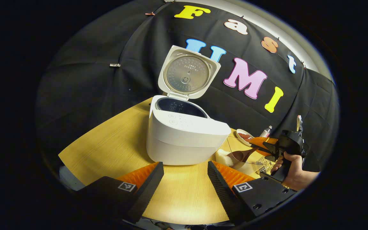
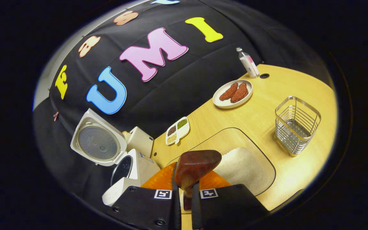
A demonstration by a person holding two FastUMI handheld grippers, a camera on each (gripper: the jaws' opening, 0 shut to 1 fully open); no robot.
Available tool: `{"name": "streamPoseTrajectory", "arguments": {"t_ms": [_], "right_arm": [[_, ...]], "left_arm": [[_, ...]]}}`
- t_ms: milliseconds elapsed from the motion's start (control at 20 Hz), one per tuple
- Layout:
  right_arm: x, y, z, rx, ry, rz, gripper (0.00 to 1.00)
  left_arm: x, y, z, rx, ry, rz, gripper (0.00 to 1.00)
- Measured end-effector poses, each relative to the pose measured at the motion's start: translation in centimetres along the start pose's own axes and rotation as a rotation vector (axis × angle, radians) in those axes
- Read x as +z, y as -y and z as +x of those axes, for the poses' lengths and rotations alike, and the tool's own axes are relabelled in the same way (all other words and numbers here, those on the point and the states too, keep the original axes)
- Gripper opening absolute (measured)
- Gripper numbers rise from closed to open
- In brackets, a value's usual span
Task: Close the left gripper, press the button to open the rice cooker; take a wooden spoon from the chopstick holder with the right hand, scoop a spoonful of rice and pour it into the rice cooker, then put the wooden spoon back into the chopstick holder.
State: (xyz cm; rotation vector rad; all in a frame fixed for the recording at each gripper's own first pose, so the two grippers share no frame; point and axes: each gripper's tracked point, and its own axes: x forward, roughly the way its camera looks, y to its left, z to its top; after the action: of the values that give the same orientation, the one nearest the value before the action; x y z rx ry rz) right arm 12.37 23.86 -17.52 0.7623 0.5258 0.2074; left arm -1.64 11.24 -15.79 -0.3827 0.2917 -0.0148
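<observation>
Right gripper (image 2: 184, 191) is clamped on the handle of the wooden spoon (image 2: 195, 167), both fingers pressing it, with the bowl of the spoon sticking out ahead over the glass bowl (image 2: 268, 166) of rice (image 2: 241, 166). From the left gripper view I see the same gripper (image 1: 268, 150) farther off, held in a hand (image 1: 294, 174), the spoon (image 1: 240, 155) angled down toward the rice just beside the cooker. My left gripper (image 1: 184, 174) has its fingers apart, holding nothing, hanging above the bare wooden table (image 1: 107, 143) in front of the rice cooker (image 1: 184, 137).

The rice cooker lid (image 1: 188, 73) stands fully open and the dark inner pot shows, so I judge the button step done. The chopstick holder (image 2: 297, 124), a wire basket, stands to the side of the glass bowl with nothing in it that I can make out, which fits the spoon being already in my grip. I judge the scoop to be the step in hand; I cannot tell whether the spoon carries any rice yet.

Next I need to dip the spoon's bowl into the white heap, bring it up level so nothing spills, carry it across to the open pot (image 2: 121, 167) and tip it there. The pot sits near the glass bowl, so the carry should be short; keeping the spoon flat is the main concern.
</observation>
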Motion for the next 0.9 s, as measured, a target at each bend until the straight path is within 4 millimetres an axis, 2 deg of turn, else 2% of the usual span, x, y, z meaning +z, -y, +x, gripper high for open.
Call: {"name": "streamPoseTrajectory", "arguments": {"t_ms": [150, 350, 500, 700, 900], "right_arm": [[1.2, 0.4, -0.2, 0.0, 0.009, 0.046, 0.17], [3.8, 0.7, -1.1, 0.01, 0.029, 0.126, 0.17], [6.8, 0.4, -1.8, 0.012, 0.069, 0.159, 0.17], [10.8, -2.1, -2.6, 0.05, 0.118, 0.187, 0.17], [13.8, -6.0, -2.9, 0.106, 0.148, 0.219, 0.17]], "left_arm": [[0.5, 0.0, 0.3, -0.002, 0.005, 0.008, 0.96], [1.6, 0.3, 0.4, -0.011, 0.02, 0.015, 0.96], [2.1, 0.6, 0.4, -0.022, 0.027, 0.014, 0.95], [2.8, 0.8, 0.3, -0.028, 0.036, 0.031, 0.95], [4.1, 0.4, 0.0, -0.022, 0.062, 0.02, 0.95]]}}
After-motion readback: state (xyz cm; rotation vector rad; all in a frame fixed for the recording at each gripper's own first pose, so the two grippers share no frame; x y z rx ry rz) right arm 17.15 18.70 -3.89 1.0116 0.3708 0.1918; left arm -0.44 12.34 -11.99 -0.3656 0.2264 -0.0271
